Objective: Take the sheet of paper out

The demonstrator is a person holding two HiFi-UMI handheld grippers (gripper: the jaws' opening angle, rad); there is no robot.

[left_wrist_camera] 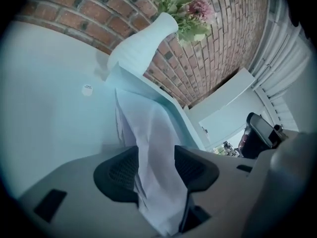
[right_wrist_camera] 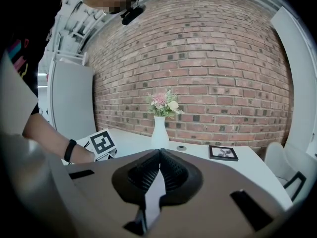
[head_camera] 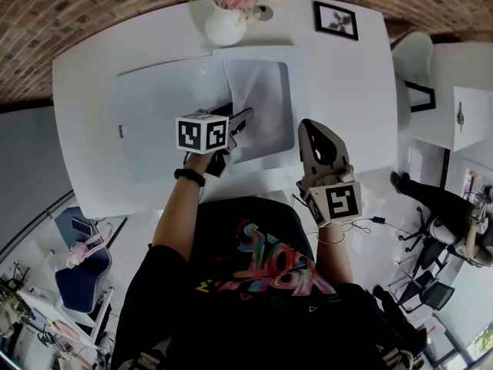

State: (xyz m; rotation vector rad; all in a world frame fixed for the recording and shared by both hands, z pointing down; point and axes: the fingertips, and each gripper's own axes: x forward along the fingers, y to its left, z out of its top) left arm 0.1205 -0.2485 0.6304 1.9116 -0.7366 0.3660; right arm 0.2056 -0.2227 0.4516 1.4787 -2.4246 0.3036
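The paper [head_camera: 262,106] lies on the table [head_camera: 85,83], partly out of a white folder [head_camera: 158,122]. Its near edge passes between the jaws of the left gripper [head_camera: 240,122], which stand apart and do not pinch it. The right gripper [head_camera: 313,129] is held at the table's near edge, its jaws together on nothing.

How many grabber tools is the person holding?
2. The left gripper is over the white table, with the sheet of paper between its open jaws. The right gripper is near the table's front edge, jaws together. None looks hidden.
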